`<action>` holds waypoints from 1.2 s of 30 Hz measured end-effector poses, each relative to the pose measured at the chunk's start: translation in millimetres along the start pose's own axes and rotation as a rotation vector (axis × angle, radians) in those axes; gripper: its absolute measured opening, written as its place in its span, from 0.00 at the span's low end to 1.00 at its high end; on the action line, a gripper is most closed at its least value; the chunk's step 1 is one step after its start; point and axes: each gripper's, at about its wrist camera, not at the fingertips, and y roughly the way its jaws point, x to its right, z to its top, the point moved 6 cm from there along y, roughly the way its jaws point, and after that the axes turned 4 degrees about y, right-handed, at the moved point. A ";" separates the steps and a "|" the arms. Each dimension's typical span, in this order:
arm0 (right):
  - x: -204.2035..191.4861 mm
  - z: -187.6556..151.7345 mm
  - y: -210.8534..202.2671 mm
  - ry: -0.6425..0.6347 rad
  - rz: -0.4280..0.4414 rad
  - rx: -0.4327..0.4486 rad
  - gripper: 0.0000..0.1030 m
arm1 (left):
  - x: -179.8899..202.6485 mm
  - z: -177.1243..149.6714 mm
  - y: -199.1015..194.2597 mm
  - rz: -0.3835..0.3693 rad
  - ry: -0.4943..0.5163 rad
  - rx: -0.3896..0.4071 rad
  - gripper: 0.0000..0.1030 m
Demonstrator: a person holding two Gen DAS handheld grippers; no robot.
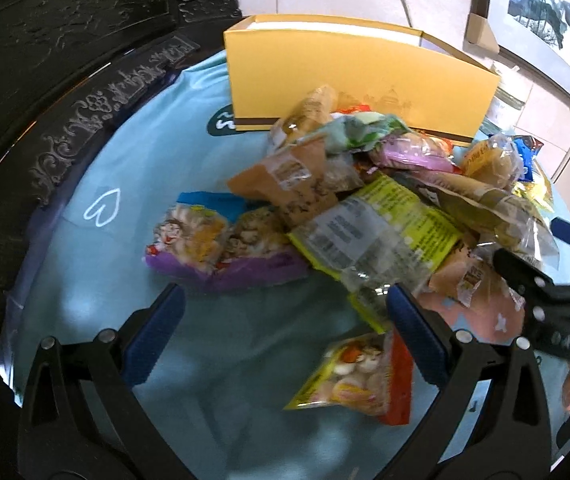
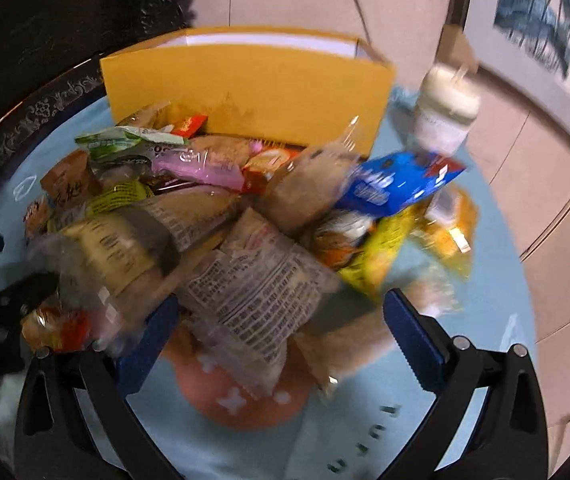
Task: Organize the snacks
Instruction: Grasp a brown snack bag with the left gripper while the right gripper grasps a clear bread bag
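Observation:
A pile of snack packets point(image 1: 369, 200) lies on a light blue cloth point(image 1: 157, 160) in front of an open yellow box point(image 1: 349, 76). My left gripper point(image 1: 285, 320) is open and empty, low over the cloth, just short of a clear and yellow packet point(image 1: 373, 236); a small yellow and red packet point(image 1: 361, 376) lies between its fingers. My right gripper point(image 2: 281, 320) is open around a clear packet with printed text point(image 2: 261, 288) at the near edge of the pile point(image 2: 225, 208). The yellow box point(image 2: 245, 92) stands behind. The right gripper also shows in the left wrist view point(image 1: 541, 264).
A dark carved table rim point(image 1: 97, 108) curves round the left. A purple packet point(image 1: 221, 248) lies apart at the left of the pile. A white jar point(image 2: 445, 112) stands right of the box. A blue packet point(image 2: 397, 184) tops the pile's right side. Framed pictures point(image 1: 545, 12) lean at the right.

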 end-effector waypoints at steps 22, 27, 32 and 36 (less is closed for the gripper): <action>27.0 -9.3 -62.8 0.115 0.197 0.073 0.28 | -4.5 27.2 -2.6 -0.034 0.014 0.009 0.84; 26.2 -9.0 -63.7 0.106 0.209 0.082 0.28 | 3.5 36.6 15.3 -0.006 0.031 -0.024 0.84; 27.8 -8.4 -62.9 0.094 0.202 0.081 0.28 | 3.2 53.0 33.0 0.003 -0.027 -0.037 0.71; 27.0 -7.6 -62.0 0.090 0.199 0.082 0.28 | -0.6 55.5 51.8 -0.021 -0.054 -0.088 0.21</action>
